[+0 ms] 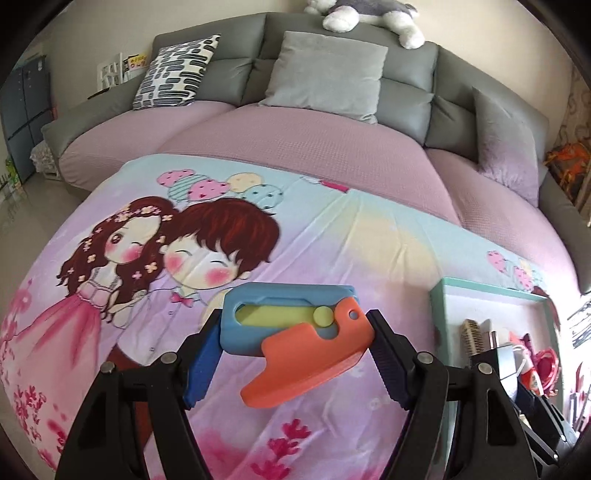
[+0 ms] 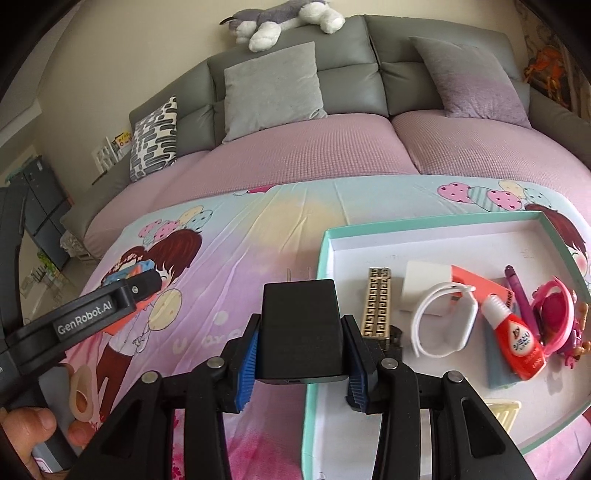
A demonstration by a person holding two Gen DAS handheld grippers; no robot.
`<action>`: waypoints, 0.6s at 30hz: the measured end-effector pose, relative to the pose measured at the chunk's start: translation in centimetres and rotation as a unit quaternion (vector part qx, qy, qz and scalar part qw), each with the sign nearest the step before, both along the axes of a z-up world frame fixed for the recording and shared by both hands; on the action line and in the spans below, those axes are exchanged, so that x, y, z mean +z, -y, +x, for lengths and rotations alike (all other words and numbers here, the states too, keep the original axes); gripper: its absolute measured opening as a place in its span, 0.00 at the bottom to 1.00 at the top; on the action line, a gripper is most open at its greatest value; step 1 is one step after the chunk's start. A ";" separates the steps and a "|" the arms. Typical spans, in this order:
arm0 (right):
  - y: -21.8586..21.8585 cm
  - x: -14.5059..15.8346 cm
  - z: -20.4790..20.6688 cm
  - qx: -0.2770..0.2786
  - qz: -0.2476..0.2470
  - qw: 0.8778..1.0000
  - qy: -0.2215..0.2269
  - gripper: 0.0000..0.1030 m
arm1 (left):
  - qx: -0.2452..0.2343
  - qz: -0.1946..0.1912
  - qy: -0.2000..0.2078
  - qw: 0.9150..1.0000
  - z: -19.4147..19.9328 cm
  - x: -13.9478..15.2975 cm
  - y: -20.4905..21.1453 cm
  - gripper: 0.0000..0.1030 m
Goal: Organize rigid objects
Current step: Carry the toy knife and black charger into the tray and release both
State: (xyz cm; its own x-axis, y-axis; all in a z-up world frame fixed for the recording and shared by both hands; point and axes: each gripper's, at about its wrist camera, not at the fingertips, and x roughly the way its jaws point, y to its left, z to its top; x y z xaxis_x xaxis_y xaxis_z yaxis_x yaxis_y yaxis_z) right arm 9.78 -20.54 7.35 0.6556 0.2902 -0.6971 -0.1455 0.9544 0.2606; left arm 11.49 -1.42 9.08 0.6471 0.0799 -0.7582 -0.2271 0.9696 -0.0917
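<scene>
My left gripper (image 1: 295, 343) is shut on a blue, yellow and orange toy knife (image 1: 295, 332), held above the cartoon-print cloth (image 1: 332, 240). My right gripper (image 2: 301, 339) is shut on a black plug charger (image 2: 301, 325), its prongs pointing away, over the left rim of the teal-edged tray (image 2: 321, 258). In the tray lie a gold patterned lighter (image 2: 376, 302), a white box (image 2: 424, 288), a white wristband (image 2: 443, 321), a red-and-white bottle (image 2: 517, 339), a purple pen (image 2: 521, 295) and a pink compact (image 2: 554, 314). The tray also shows in the left wrist view (image 1: 480, 288).
The left gripper (image 2: 122, 295) shows at the left of the right wrist view, with a hand below it. A grey sofa (image 2: 332, 74) with cushions and pink seat covers lies behind. A plush dog (image 2: 280, 18) lies on its back.
</scene>
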 end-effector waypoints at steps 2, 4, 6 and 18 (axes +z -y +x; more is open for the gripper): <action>0.5 0.2 -0.1 -0.005 -0.003 1.000 0.005 0.43 | -0.008 0.002 0.003 1.000 0.1 0.2 0.7 0.74; 1.3 0.5 -0.1 -0.012 -0.001 1.000 0.010 0.43 | -0.015 0.003 0.003 1.000 0.2 0.3 1.5 0.74; 2.4 0.8 -0.1 -0.023 0.006 1.000 0.014 0.43 | -0.028 -0.006 0.005 1.000 0.4 0.5 2.3 0.74; 9.6 1.2 0.1 -0.110 0.000 0.994 0.014 0.43 | -0.103 -0.017 0.023 0.994 0.7 1.4 9.0 0.74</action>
